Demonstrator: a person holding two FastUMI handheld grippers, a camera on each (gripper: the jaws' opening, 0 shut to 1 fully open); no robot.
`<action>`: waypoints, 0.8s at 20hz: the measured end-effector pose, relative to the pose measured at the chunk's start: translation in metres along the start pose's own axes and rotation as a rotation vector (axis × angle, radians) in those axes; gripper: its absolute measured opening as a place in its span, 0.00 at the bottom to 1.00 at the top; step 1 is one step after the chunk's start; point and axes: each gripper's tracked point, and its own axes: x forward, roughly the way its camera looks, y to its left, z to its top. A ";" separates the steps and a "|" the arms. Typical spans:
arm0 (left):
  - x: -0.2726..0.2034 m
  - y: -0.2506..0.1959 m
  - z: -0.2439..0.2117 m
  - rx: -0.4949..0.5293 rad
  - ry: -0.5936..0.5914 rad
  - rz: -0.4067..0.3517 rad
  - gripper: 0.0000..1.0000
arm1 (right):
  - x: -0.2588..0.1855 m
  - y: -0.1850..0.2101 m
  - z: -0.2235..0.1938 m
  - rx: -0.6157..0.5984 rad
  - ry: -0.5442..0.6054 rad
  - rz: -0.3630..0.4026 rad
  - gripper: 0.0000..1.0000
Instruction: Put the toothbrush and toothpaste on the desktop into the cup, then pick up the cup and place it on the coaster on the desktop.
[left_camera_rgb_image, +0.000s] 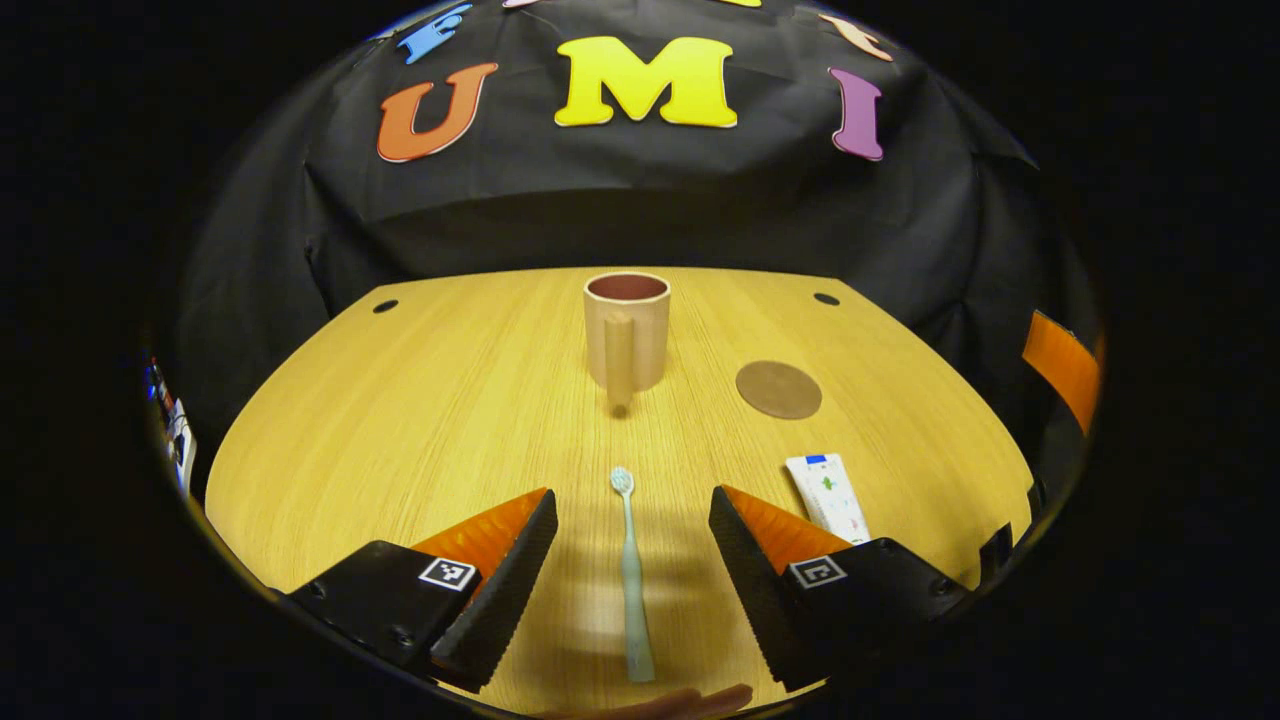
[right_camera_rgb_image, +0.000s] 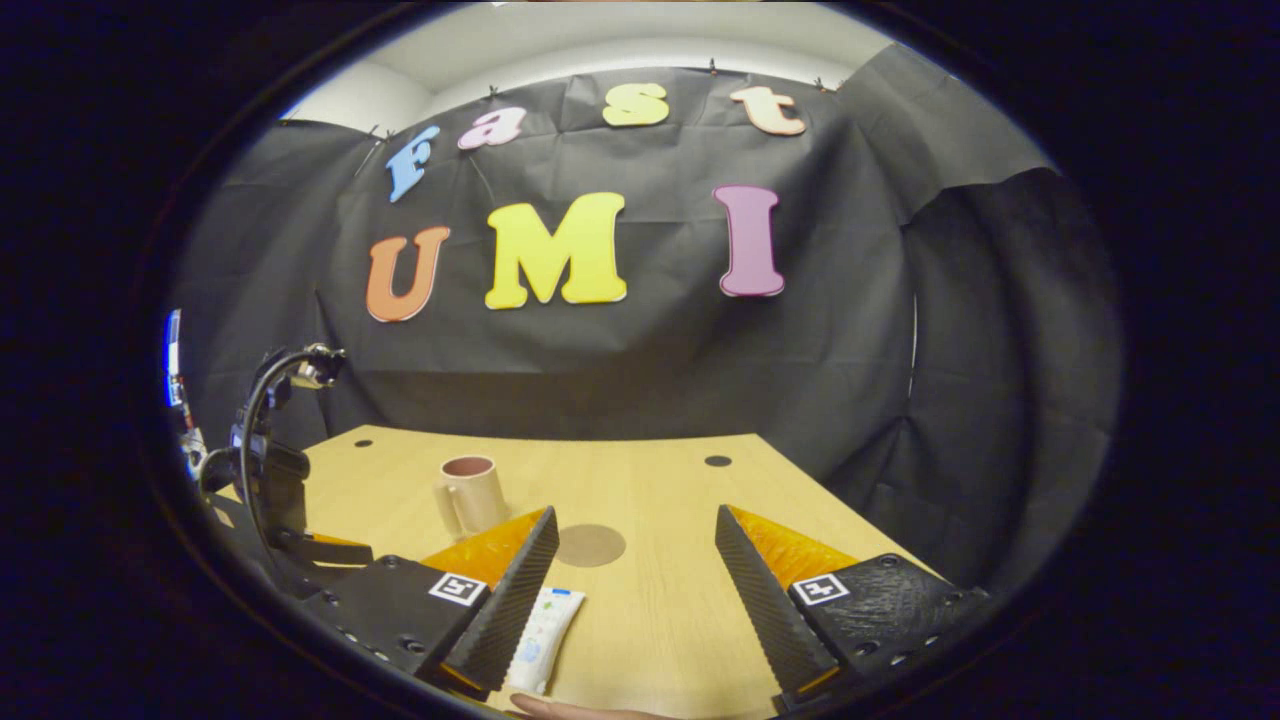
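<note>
Lying flat on the wooden desktop (left_camera_rgb_image: 420, 420), the toothbrush (left_camera_rgb_image: 630, 570) sits in the lower middle of the left gripper view, in the gap between the left gripper (left_camera_rgb_image: 633, 520)'s two spread fingers and touching neither. It is pale blue-green and slim, with a small light bristle head. Its long axis runs up and down the frame: the head points up toward the cup (left_camera_rgb_image: 627, 335), the handle end toward the bottom edge.

The toothpaste (left_camera_rgb_image: 828, 497), a white tube with a blue end and small coloured print, lies at the lower right of that view, just beside the outer side of the right-hand finger, its long axis tilted slightly leftward toward the top. In the right gripper view the toothpaste (right_camera_rgb_image: 545, 625) lies at the lower left, partly under the left-hand finger of the right gripper (right_camera_rgb_image: 636, 550), whose fingers are spread apart and grip nothing.

The beige cup stands upright at the centre of the left gripper view, handle facing the camera, inside reddish. The round brown coaster (left_camera_rgb_image: 778, 389) lies bare, right of the cup and apart from it.
</note>
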 end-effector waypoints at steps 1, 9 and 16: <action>0.005 0.000 -0.009 0.004 0.031 0.002 1.00 | 0.003 0.002 -0.007 -0.005 0.025 0.009 0.95; 0.017 0.001 -0.029 0.033 0.058 0.001 0.60 | 0.012 0.014 -0.036 -0.064 0.087 0.019 0.96; 0.017 0.000 -0.031 0.010 0.062 -0.022 0.10 | 0.014 0.022 -0.048 -0.080 0.122 0.033 0.95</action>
